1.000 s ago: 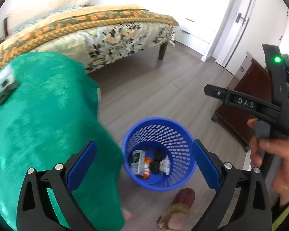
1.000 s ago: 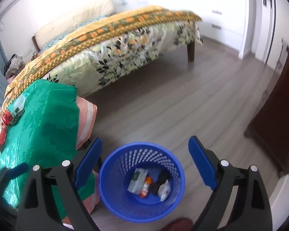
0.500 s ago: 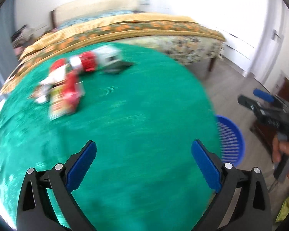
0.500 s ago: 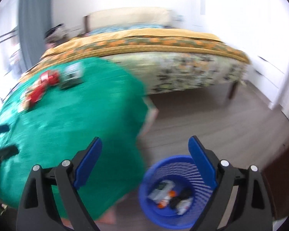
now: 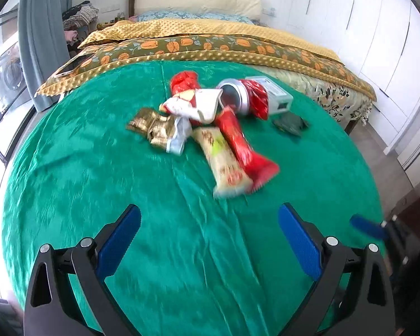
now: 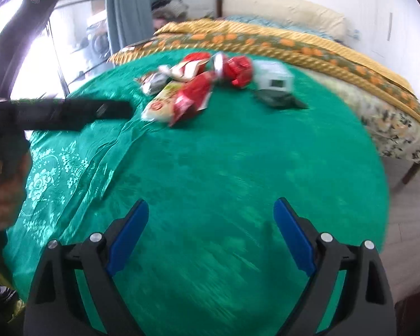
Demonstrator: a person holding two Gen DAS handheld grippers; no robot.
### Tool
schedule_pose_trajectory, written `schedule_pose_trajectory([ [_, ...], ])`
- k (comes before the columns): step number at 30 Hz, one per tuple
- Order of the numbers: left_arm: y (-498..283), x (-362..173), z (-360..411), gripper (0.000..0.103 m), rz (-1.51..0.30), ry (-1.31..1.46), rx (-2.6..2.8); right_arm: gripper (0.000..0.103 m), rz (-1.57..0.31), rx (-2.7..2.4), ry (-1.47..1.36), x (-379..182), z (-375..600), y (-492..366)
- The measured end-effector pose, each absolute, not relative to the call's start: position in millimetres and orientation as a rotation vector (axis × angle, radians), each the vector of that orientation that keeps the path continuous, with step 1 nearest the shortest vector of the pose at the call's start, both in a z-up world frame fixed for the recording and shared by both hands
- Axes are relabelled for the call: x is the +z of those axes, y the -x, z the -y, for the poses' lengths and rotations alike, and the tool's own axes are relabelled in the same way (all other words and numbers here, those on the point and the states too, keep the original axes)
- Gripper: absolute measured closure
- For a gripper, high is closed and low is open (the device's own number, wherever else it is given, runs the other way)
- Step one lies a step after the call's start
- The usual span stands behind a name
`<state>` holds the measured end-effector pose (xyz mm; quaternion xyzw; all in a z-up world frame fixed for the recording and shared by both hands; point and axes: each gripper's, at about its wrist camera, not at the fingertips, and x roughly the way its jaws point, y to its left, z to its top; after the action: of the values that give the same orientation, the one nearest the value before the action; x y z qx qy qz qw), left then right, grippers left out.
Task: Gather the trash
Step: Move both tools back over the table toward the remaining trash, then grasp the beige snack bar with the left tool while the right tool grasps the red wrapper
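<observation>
A pile of trash lies at the far middle of a round table under a green cloth [image 5: 126, 196]. In it are a red wrapper [image 5: 238, 142], a cream snack wrapper [image 5: 224, 165], a gold wrapper [image 5: 154, 128], a white and red bag [image 5: 196, 103] and a silver can [image 5: 238, 98]. Beside them sit a white box [image 5: 277, 95] and a dark crumpled piece [image 5: 291, 123]. My left gripper [image 5: 210, 238] hangs open and empty over the near cloth, short of the pile. My right gripper [image 6: 211, 238] is open and empty too, with the pile [image 6: 187, 92] well ahead of it.
A bed [image 5: 210, 36] with a yellow and floral cover runs along the far side of the table. White wardrobes [image 5: 378, 28] line the right wall and a grey curtain [image 5: 39, 42] hangs at the left. A hand [image 6: 5, 193] grips the left tool's black body [image 6: 70, 110].
Both views have swung away from the blue bin on the floor and up onto the green table. The trash pile now lies ahead of both grippers. Their jaws stayed open.
</observation>
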<state>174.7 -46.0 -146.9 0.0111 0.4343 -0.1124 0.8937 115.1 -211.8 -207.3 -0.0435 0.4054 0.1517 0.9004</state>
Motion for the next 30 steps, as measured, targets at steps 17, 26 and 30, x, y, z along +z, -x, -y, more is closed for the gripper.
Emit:
schedule_pose_trajectory([
  [17, -211.5, -167.5, 60.0, 0.078, -0.966, -0.072, -0.318, 0.015, -0.889, 0.295, 0.077, -215.5, 213.4, -124.1],
  [26, -135.9, -154.3, 8.8, 0.077, -0.968, -0.061, -0.314, 0.015, -0.890, 0.295, 0.075, -215.4, 214.6, -124.2],
  [30, -129.2, -163.2, -0.3, 0.057, -0.966, -0.071, -0.326, 0.014, -0.893, 0.296, 0.076, -215.7, 214.4, -124.3],
])
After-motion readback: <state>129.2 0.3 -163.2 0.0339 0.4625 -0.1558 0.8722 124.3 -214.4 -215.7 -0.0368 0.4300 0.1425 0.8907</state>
